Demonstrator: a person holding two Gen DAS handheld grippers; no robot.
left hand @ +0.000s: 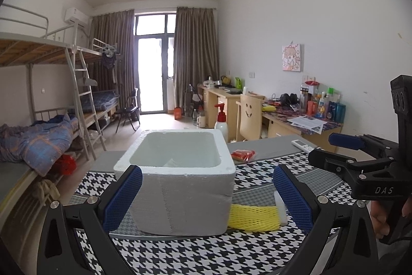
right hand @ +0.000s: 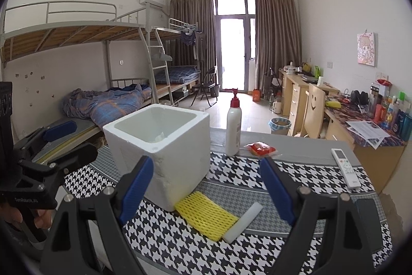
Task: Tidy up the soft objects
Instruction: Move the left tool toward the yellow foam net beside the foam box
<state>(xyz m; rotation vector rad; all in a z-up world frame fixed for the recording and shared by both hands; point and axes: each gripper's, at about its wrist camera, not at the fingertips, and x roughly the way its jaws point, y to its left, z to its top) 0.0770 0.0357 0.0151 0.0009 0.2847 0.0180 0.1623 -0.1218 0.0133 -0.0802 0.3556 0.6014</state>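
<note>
Both of your grippers, left gripper (left hand: pixel 206 197) and right gripper (right hand: pixel 208 190), hung wide and empty; yellow foam net (right hand: pixel 206 215) awaited pickup beside foam box (right hand: pixel 159 143).

"DAS" stands in pale letters on the right claw's (left hand: pixel 342 148) black body.

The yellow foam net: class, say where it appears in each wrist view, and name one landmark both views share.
Left wrist: yellow net lower right of centre, just right of the white foam box.
Right wrist: net bottom centre, at the box's near corner.
Shared landmark: the box.
</note>
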